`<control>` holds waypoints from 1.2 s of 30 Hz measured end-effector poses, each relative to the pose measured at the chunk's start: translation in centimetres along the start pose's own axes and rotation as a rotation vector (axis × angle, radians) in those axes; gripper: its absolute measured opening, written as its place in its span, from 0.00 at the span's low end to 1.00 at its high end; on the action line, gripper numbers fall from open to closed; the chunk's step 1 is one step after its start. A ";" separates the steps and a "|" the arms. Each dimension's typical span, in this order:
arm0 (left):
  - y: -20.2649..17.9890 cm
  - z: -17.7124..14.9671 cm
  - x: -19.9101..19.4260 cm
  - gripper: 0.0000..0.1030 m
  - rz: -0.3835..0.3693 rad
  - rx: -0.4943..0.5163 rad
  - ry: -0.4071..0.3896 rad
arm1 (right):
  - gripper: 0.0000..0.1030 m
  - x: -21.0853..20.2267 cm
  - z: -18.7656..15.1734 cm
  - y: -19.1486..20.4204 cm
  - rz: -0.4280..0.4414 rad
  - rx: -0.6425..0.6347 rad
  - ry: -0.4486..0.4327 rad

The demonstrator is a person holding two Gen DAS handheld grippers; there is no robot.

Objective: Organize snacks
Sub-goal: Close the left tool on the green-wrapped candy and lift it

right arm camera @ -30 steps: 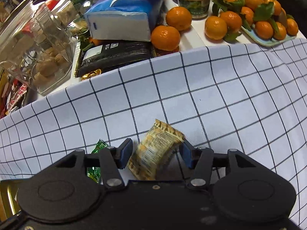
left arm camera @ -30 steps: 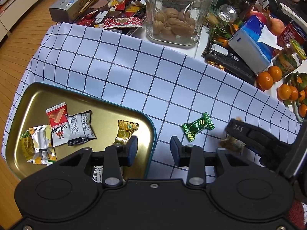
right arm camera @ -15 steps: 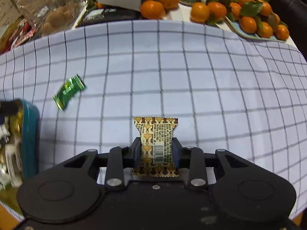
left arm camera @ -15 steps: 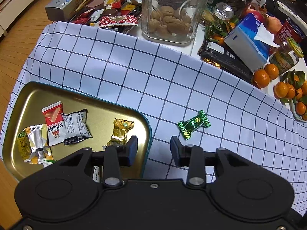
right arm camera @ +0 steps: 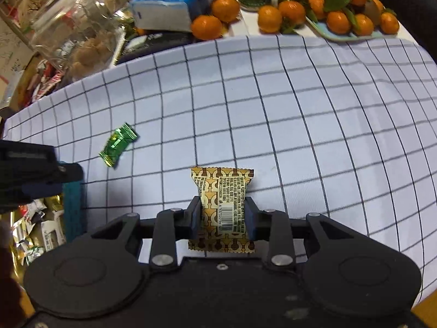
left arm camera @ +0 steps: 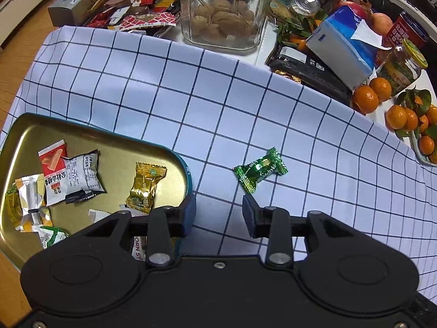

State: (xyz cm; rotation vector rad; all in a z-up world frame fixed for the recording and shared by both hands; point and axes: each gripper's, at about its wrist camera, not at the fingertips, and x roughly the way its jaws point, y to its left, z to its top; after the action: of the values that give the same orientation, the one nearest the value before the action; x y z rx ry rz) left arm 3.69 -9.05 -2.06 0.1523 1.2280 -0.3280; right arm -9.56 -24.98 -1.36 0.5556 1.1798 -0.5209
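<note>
Snacks already fill the gold tin tray (left arm camera: 114, 139) at the far left of the checked cloth (left arm camera: 218, 95): a red-and-white packet (left arm camera: 53, 172), a white packet with black print (left arm camera: 82, 176), a silver-and-yellow sweet (left arm camera: 31, 199) and a gold foil candy (left arm camera: 146, 184), all lying loose on the tray floor. The tray's teal rim sits just beside the left gripper (left arm camera: 218, 210), whose jaws stand apart with nothing between them; its left finger hangs over the tray's corner and its right finger over bare cloth. Just beyond that right finger, on the cloth and clear of the tray, lies a green foil candy (left arm camera: 260, 169), untouched. Further right, the right gripper (right arm camera: 222, 218) has just closed its jaws, and both pads now press the sides of a tan patterned snack packet (right arm camera: 222, 188), barcode side facing the camera, held upright above the cloth. In the right wrist view the green candy (right arm camera: 118, 145) lies to the left of the held packet, near the tray's edge. Along the back stand a glass jar of walnuts (left arm camera: 226, 13), a blue tissue pack (left arm camera: 341, 54) and mandarins (right arm camera: 278, 17).
</note>
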 end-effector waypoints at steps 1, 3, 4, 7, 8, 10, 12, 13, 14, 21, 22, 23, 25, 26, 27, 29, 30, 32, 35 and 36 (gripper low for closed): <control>-0.1 -0.1 0.0 0.45 0.007 0.001 -0.013 | 0.33 -0.2 0.1 0.1 -0.003 -0.010 -0.004; -0.3 -0.3 0.0 0.45 0.012 0.008 -0.030 | 0.33 -0.3 0.2 0.0 0.015 0.000 0.006; -0.5 -0.4 0.0 0.45 0.009 0.013 -0.037 | 0.33 -0.4 0.2 -0.2 0.030 0.016 0.014; -1.1 -0.7 0.1 0.45 0.006 0.037 -0.057 | 0.33 -0.4 0.1 -0.8 0.053 0.049 0.032; -1.3 -0.9 0.2 0.45 0.010 0.049 -0.062 | 0.33 -0.4 0.0 -1.0 0.060 0.060 0.040; -2.0 -1.2 0.6 0.45 0.020 0.083 -0.068 | 0.33 -0.6 0.0 -1.3 0.081 0.081 0.054; -2.6 -1.5 0.9 0.45 0.033 0.124 -0.081 | 0.33 -1.0 0.1 -1.6 0.097 0.101 0.049; -2.8 -1.7 0.9 0.45 0.036 0.142 -0.091 | 0.33 -1.3 0.2 -1.7 0.103 0.105 0.042; -3.1 -1.9 0.9 0.46 0.040 0.163 -0.106 | 0.33 -1.7 0.3 -1.8 0.110 0.108 0.037; -4.3 -2.0 1.8 0.47 0.090 0.285 -0.154 | 0.33 -3.3 0.7 -3.2 0.173 0.156 0.029; -4.5 -1.9 1.9 0.48 0.099 0.307 -0.159 | 0.33 -3.4 0.8 -3.4 0.180 0.166 0.029; -4.8 -1.8 2.0 0.48 0.108 0.331 -0.167 | 0.33 -3.5 0.9 -3.6 0.186 0.175 0.027; -5.5 -1.7 2.2 0.48 0.129 0.386 -0.184 | 0.33 -3.9 1.1 -3.9 0.194 0.192 0.020; -5.8 -1.7 2.2 0.48 0.134 0.408 -0.191 | 0.33 -4.0 1.2 -4.0 0.198 0.199 0.017; -6.1 -1.6 2.3 0.48 0.134 0.433 -0.198 | 0.33 -4.1 1.3 -4.2 0.204 0.205 0.015; -6.5 -1.5 2.5 0.48 0.123 0.467 -0.196 | 0.33 -4.3 1.4 -4.4 0.214 0.216 0.014; -6.6 -1.4 2.6 0.49 0.110 0.477 -0.188 | 0.33 -4.3 1.5 -4.5 0.217 0.220 0.013; -6.8 -1.2 2.8 0.49 0.083 0.484 -0.167 | 0.33 -4.5 1.6 -4.7 0.222 0.229 0.011; -6.9 -1.1 3.5 0.49 0.079 0.488 -0.150 | 0.33 -4.6 1.7 -5.1 0.226 0.245 0.010; -7.0 -1.0 3.7 0.49 0.086 0.491 -0.147 | 0.33 -4.6 1.8 -5.3 0.228 0.250 0.009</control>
State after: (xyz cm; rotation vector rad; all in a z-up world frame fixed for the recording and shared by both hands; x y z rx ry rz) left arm 1.60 -15.95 -5.45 0.5923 0.9745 -0.5523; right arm -13.07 -29.69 2.87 0.8968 1.0491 -0.4726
